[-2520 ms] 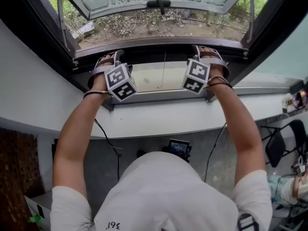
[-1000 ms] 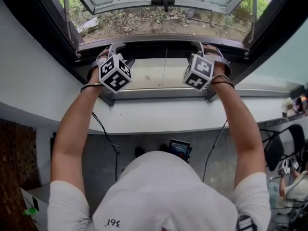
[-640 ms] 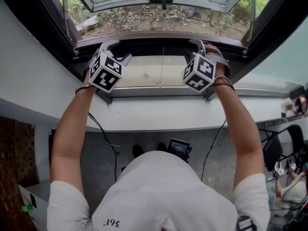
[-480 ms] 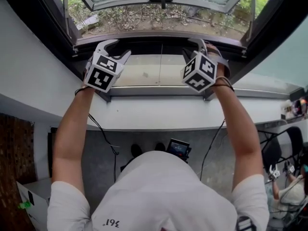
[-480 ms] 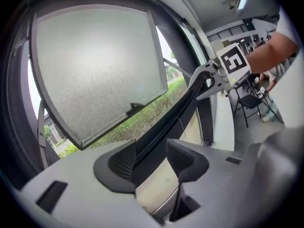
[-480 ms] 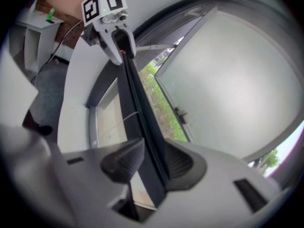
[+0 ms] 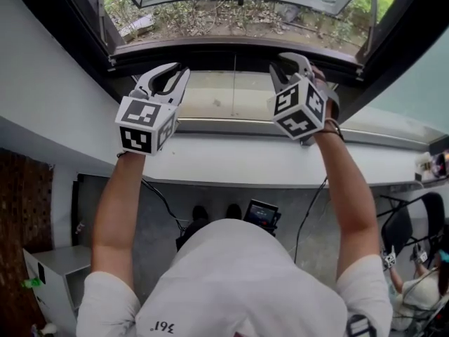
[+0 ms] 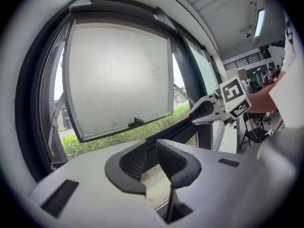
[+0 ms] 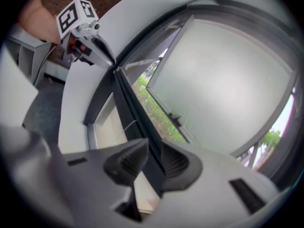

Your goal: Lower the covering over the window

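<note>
Both have lifted off the frame [image 7: 231, 48]. The left gripper [image 7: 174, 76] has just been closing to a slit, the right gripper [image 7: 284, 69] to halfway. Both are empty, and the covering is not yet grasped.

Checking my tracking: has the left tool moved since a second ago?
Yes. The left tool has drawn back from the dark window frame toward the white ledge. Its jaws have just been closing, with nothing between them.

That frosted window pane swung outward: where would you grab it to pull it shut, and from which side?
Grip the small dark handle at the middle of the frosted pane's lower edge, reaching outward from inside the room. The pane tilts out from its top, so that centred handle is probably the only graspable part facing indoors.
</note>
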### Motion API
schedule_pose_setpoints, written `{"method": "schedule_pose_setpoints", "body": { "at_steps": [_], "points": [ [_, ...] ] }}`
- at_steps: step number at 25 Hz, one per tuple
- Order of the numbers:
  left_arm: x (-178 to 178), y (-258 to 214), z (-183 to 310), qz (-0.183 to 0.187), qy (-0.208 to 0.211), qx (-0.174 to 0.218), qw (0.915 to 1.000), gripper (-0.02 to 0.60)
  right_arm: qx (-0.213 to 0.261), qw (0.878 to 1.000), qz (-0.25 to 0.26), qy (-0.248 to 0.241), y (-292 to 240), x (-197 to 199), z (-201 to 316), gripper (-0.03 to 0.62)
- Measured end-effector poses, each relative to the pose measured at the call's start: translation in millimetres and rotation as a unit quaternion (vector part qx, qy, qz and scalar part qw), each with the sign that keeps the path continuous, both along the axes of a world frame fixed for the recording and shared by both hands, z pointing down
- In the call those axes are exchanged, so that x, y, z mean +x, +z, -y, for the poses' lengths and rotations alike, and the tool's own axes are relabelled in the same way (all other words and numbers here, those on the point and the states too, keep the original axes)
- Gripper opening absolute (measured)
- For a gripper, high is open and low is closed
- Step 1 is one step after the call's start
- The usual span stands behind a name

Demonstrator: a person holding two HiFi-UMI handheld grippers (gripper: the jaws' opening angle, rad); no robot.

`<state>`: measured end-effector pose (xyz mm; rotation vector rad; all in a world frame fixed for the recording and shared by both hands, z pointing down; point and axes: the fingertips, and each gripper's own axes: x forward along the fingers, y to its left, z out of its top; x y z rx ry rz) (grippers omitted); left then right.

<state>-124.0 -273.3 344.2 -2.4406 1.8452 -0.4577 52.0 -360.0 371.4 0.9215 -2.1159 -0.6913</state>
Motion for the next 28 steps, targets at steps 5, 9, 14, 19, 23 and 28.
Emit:
{"method": "schedule_pose_setpoints", "body": {
  "at_steps": [5, 9, 14, 19, 23, 28],
  "points": [
    [3, -8, -17, -0.04, 0.003, 0.015, 0.9991, 0.075, -0.017, 0.999, 0.043, 0.013, -4, 6, -16, 0.087],
    [12, -14, -31, -0.067, 0.016, 0.024, 0.9973, 0.074, -0.035, 0.995, 0.092, 0.024, -10, 11, -36, 0.084],
    [19, -7, -53, -0.079, 0.039, 0.014, 0.996, 0.074, -0.044, 0.989, 0.136, 0.025, -20, 1, -67, 0.081],
    [13, 2, -84, -0.123, 0.049, 0.002, 0.9912, 0.074, -0.067, 0.977, 0.199, 0.029, -25, -11, -100, 0.081],
    [7, 8, -111, -0.136, 0.051, -0.005, 0.9894, 0.074, -0.079, 0.968, 0.236, 0.036, -28, -18, -126, 0.081],
    [3, 24, -150, -0.147, 0.062, -0.02, 0.9869, 0.074, -0.112, 0.956, 0.269, 0.041, -17, -28, -169, 0.081]
  ]
}}
